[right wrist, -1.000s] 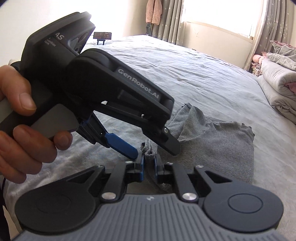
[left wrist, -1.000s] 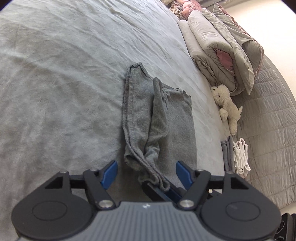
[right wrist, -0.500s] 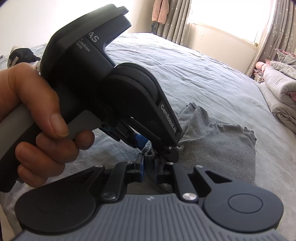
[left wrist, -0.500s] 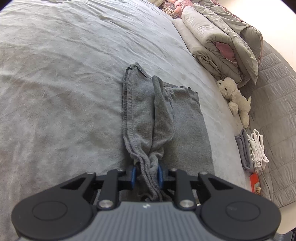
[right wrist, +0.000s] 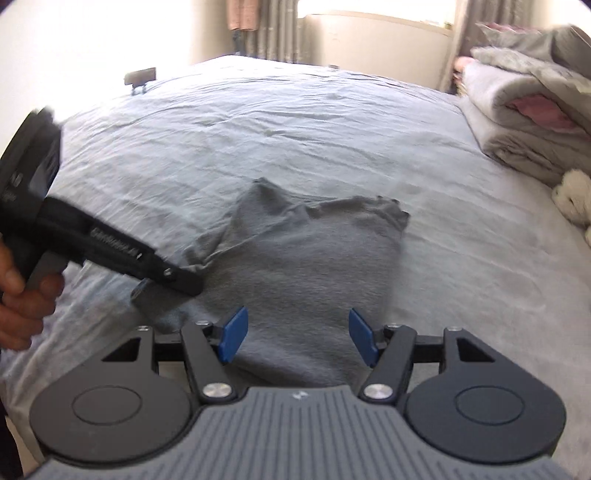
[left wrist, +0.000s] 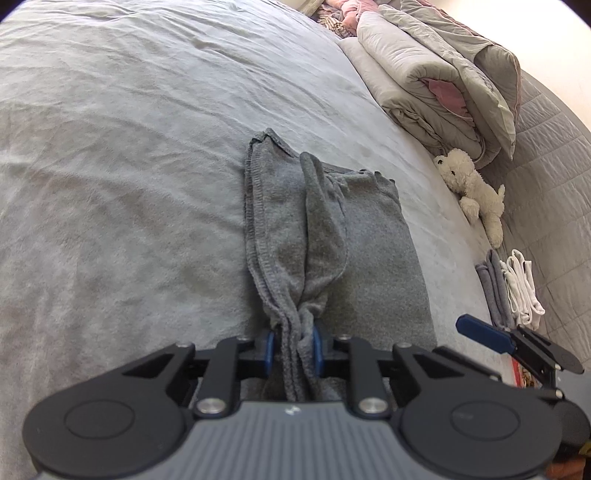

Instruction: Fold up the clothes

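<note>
left claw (left wrist: 291, 350) clenched on a bunched edge of the grey garment (left wrist: 325, 236), blue pads pinching the gathered cloth right at the tips. from the pinch, a ridge of fabric running straight ahead, lifted off the flatter folded part lying to its right on the bed (left wrist: 129, 184). stitched hem trailing along the left side of the ridge, far corner poking up well ahead of the claw.

right claw (right wrist: 297, 336) released, jaws spread wide, nothing between the blue pads, hovering over the near edge of the grey garment (right wrist: 314, 258). just to its left, the left claw (right wrist: 184, 282) seen side-on, gripping a corner of cloth, with the left hand (right wrist: 22, 306) wrapped around the handle at the frame's edge. one blue finger of the right claw (left wrist: 484, 334) peeking in at the lower right of the left view.

off to the right of the left claw, near the bed's edge, small folded piles (left wrist: 511, 291), grey and white side by side. further ahead on that side, a cream stuffed toy dog (left wrist: 472, 188) lying on the bed. beyond it, a rolled grey duvet (left wrist: 436, 70) with pink lining showing. far ahead in the right view, curtains (right wrist: 258, 29) and a bright window.
</note>
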`<state>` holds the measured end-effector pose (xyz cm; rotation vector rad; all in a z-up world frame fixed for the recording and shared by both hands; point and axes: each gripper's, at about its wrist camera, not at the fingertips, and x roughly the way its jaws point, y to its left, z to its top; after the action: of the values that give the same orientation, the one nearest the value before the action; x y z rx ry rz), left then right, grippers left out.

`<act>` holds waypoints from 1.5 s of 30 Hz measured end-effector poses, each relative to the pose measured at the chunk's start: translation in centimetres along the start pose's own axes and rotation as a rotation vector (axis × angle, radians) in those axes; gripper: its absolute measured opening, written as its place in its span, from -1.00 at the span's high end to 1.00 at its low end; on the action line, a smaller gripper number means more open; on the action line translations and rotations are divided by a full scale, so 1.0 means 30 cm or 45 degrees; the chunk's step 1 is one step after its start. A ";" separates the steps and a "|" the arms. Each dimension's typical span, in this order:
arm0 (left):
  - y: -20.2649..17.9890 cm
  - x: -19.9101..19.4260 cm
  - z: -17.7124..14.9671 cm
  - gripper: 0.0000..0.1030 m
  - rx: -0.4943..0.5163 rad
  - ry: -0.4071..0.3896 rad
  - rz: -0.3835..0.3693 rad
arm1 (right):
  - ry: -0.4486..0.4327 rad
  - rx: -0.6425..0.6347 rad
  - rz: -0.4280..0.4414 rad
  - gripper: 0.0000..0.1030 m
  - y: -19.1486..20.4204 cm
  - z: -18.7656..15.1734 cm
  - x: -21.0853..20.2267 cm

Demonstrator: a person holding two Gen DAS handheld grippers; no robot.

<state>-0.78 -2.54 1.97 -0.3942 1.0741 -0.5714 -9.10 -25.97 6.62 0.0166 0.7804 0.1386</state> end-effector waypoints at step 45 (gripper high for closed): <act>0.040 -0.024 0.029 0.67 -0.182 0.029 -0.116 | 0.110 0.627 0.150 0.36 -0.120 -0.092 0.052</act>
<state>0.02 -1.14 2.18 -0.5646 1.1269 -0.5826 -9.51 -29.44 3.32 0.5268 0.8844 0.0562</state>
